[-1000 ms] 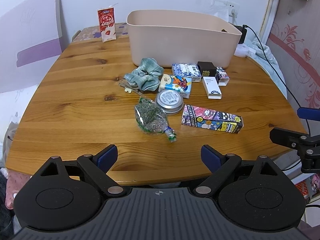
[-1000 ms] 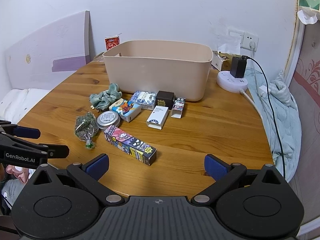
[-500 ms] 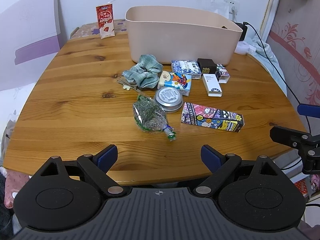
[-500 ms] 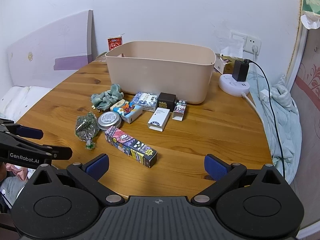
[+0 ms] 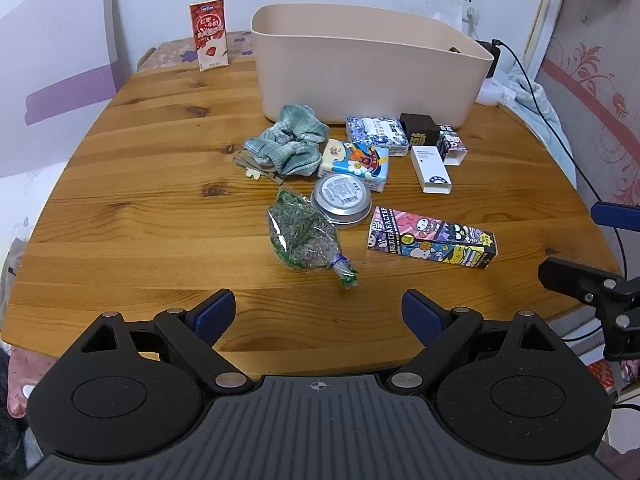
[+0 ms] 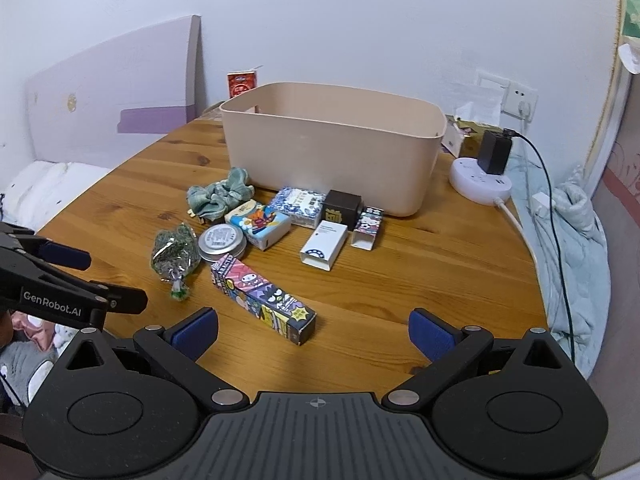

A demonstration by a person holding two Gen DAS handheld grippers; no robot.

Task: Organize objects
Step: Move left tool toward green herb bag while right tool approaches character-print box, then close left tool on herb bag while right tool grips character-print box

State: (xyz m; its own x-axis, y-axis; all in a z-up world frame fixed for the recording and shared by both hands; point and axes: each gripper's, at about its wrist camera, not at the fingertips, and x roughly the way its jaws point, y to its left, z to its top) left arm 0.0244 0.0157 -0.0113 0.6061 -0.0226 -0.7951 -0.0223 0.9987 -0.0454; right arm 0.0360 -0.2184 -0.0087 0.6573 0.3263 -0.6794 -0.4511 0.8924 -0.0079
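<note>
From the left wrist camera, the left gripper (image 5: 318, 312) hangs over the near edge of the wooden table (image 5: 120, 200), its blue-padded fingers spread wide and holding nothing. Ahead of it lies a clear bag of dried herbs (image 5: 302, 236), and just behind that a round metal tin (image 5: 342, 198) touches a colourful tissue pack (image 5: 356, 160). A green checked scrunchie (image 5: 286, 144) lies to the left of the pack. A long cartoon-printed box (image 5: 432, 238) lies flat to the right of the tin. Further back, close against the beige plastic bin (image 5: 368, 68), sit a blue-and-white patterned box (image 5: 376, 130), a black box (image 5: 422, 128), a small Hello Kitty box (image 5: 452, 146) and a white box (image 5: 430, 168). A red milk carton (image 5: 209, 32) stands upright at the far left corner. Part of the right gripper shows at the right edge.

From the right wrist camera, the right gripper (image 6: 314, 330) is likewise released and empty, poised above the near table edge just short of the cartoon-printed box (image 6: 262, 298). The bin (image 6: 332, 144) stands behind the cluster, its inside mostly hidden. A white power strip (image 6: 480, 180) with a black adapter (image 6: 495, 152) sits right of it
</note>
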